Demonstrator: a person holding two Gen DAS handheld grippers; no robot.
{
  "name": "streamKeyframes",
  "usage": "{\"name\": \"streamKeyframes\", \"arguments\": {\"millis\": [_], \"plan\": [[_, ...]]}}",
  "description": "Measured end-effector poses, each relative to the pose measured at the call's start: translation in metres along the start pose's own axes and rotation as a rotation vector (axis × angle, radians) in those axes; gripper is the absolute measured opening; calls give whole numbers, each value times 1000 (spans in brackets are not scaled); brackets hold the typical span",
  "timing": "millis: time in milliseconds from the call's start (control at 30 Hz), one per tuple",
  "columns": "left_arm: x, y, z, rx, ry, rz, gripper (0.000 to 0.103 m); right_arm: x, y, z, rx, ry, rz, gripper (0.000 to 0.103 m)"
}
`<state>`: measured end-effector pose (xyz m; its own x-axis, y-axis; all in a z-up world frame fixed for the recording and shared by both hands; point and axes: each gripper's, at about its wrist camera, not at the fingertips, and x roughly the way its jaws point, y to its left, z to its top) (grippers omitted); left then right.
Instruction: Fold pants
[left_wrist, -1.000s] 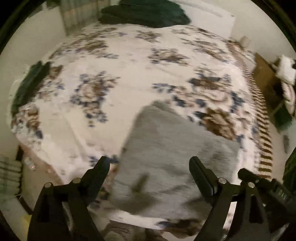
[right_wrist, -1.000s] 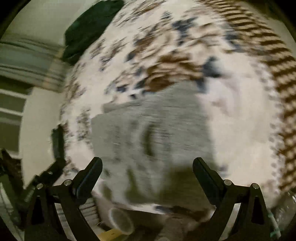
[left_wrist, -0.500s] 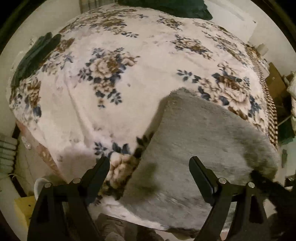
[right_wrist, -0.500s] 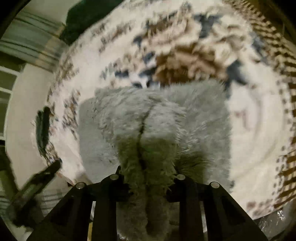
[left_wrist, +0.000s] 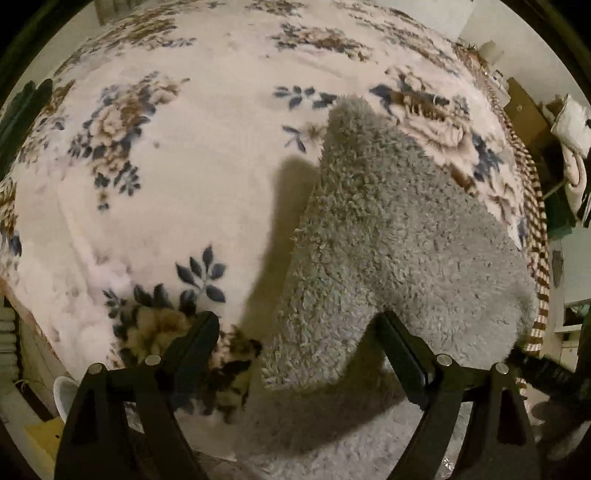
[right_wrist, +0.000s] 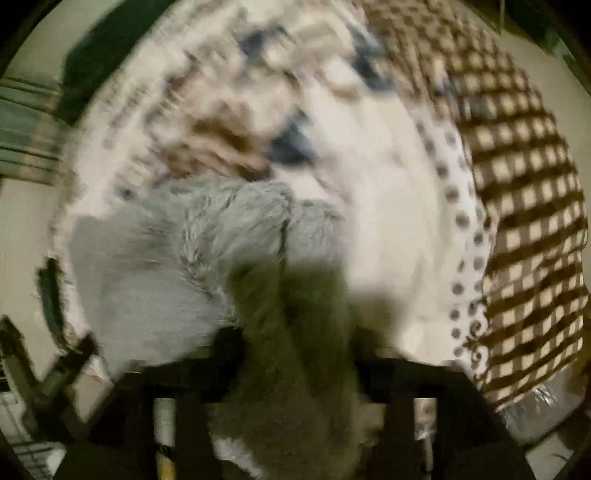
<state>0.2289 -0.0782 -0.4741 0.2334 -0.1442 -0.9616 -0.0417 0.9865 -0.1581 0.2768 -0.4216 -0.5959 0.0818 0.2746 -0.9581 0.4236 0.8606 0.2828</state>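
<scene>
The grey fleece pants (left_wrist: 391, 236) lie folded on the floral bed cover, near the bed's front right corner. Their near edge is raised off the bed. My left gripper (left_wrist: 295, 332) is open, with the raised near edge between its fingers, not gripped. My right gripper (right_wrist: 291, 354) is shut on a bunched fold of the pants (right_wrist: 207, 236) and holds it up; this view is blurred. The right gripper's black body (left_wrist: 546, 373) shows at the lower right of the left wrist view.
The floral bed cover (left_wrist: 192, 155) fills the left wrist view. A brown checked blanket (right_wrist: 524, 206) hangs over the bed's right side. Furniture and clothes (left_wrist: 569, 140) stand to the right of the bed. A white cup (left_wrist: 64, 395) sits on the floor at lower left.
My right gripper has shut on the near edge of the pants and lifted it, swinging to the right. My left gripper has moved closer and lower to the pants, staying open.
</scene>
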Motion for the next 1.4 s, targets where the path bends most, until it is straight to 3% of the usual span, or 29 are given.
{"name": "streamKeyframes", "arguments": {"millis": [133,233,300,367,433,533,633,767,800,833,867,933,1067,1200,1300,1400], "plan": [[3,5,2,-5,5,-8,88,0,-11,-15,29,1,43,79],[7,8,2,-4,22,-12,88,21,-9,-24,-23,78,-44,88],[6,8,3,-14,43,-27,88,34,-14,-25,14,132,-74,89],[-6,7,7,-14,27,-36,88,26,-15,-22,49,114,-48,89],[-16,6,17,-20,15,-72,88,2,-7,-16,44,40,-43,89],[-24,3,43,-32,-3,-123,88,-26,8,-11,32,-27,29,89],[-14,0,75,-53,12,-162,88,-35,29,-5,20,-27,126,90],[18,-2,111,-62,59,-270,85,-7,55,-8,19,-1,143,90],[29,-4,119,-49,66,-294,66,2,56,-12,14,16,115,90],[35,-6,124,-35,69,-290,38,11,60,-12,7,27,78,90],[47,-8,130,-5,77,-263,30,16,58,-15,2,31,58,90],[66,-7,136,29,99,-236,25,23,60,-17,0,27,19,90],[106,6,137,1,169,-212,25,37,68,-13,-30,15,-48,90],[99,9,138,-10,171,-218,31,41,69,-4,-11,27,-57,90],[73,3,131,39,123,-131,46,29,60,-3,25,11,-15,90],[48,0,118,70,51,-36,73,20,51,-3,57,-15,38,90]]}}
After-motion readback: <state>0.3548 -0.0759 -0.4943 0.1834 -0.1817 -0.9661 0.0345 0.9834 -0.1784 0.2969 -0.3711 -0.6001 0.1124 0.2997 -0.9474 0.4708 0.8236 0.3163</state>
